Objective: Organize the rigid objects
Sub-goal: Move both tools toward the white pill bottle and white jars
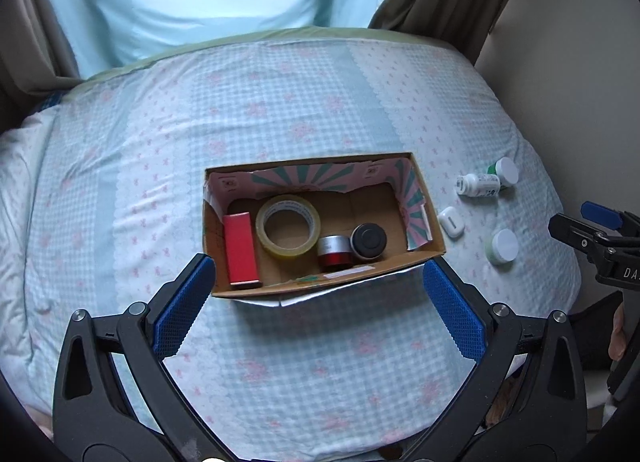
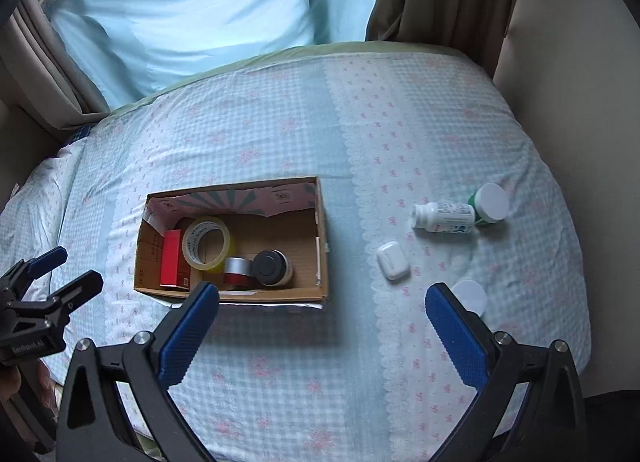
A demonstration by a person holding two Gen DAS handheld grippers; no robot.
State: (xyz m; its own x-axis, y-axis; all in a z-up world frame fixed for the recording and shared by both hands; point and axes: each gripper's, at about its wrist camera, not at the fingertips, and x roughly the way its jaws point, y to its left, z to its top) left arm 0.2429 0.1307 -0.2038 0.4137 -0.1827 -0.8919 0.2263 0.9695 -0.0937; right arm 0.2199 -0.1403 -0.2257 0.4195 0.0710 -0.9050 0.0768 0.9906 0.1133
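open brown cardboard box (image 2: pixel 324 246) on a blue checked bedspread (image 2: pixel 280 134), holding a red rectangular carton (image 2: pixel 170 258), a clear tape roll (image 2: pixel 206 244) and two round tins; right gripper (image 2: pixel 322 298) spread wide, holding nothing, above the bedspread.

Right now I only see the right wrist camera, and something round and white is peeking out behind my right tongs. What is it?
Observer: The left wrist camera shows it whole: a jar with a white lid and a pale green body, standing upright.
Operator: Is it touching the earbud case?
Observer: No. Bare blanket shows between them, and the earbud case lies nearer the box.
Operator: Is the box's right wall plain on the inside?
Observer: No. Pink and teal striped paper lines it, which your camera only catches edge-on.
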